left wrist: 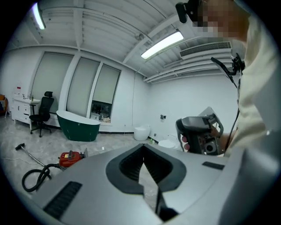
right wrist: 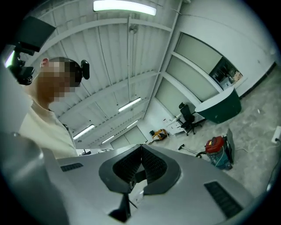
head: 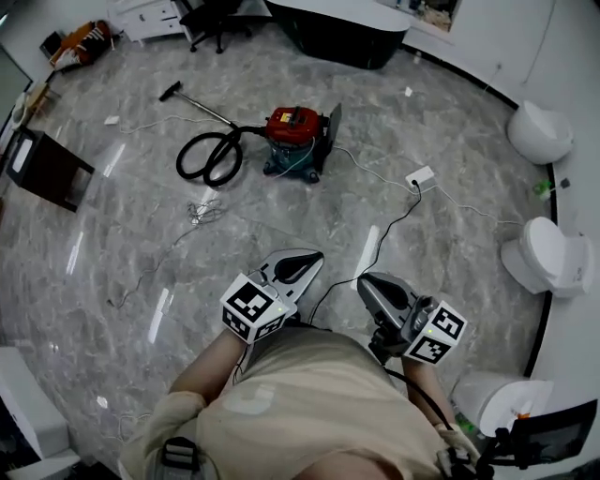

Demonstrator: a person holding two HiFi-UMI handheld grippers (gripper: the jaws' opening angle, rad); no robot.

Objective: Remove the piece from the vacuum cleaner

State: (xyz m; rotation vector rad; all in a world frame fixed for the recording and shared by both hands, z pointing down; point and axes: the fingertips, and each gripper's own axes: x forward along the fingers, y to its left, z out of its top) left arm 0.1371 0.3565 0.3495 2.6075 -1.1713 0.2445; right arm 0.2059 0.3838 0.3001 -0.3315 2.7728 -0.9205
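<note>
Both grippers' fingers are pressed shut, nothing in them. The vacuum cleaner sits on the floor well ahead; the left gripper looks nearer than the right gripper. Its hose trails off leftward.

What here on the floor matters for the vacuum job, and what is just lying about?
Job: vacuum cleaner, hose, left hand-held gripper, right hand-held gripper.
Lying about: bathtub, office chair, toilet, black box.
</note>
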